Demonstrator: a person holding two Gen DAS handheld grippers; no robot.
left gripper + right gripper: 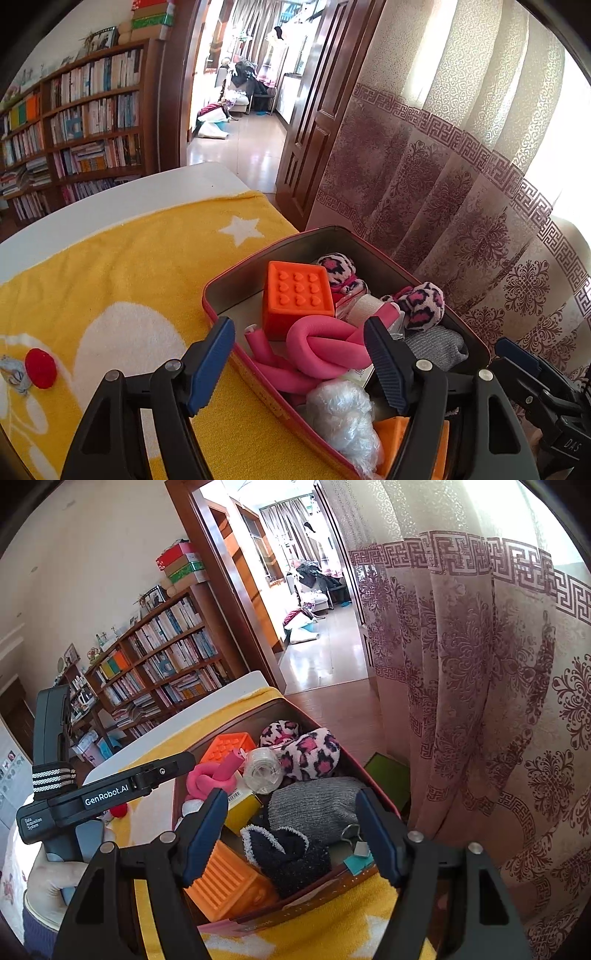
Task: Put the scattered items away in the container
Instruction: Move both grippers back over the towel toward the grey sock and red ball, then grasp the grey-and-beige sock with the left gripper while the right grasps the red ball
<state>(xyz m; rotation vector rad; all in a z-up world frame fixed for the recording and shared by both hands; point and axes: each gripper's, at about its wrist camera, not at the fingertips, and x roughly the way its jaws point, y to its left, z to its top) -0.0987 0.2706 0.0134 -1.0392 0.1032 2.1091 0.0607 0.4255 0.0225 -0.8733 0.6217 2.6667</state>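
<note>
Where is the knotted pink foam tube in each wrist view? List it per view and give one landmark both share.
Left wrist: the knotted pink foam tube sits low centre, inside the tin, between the left claw's fingers, untouched.
Right wrist: the same tube lies left of centre, at the tin's far left side, beyond the right claw's left finger.
Shared landmark: the orange heart-studded block just behind the tube.

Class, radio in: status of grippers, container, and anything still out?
Both grippers open, empty. Tin packed full. Red pom-pom still out on yellow towel.
</note>
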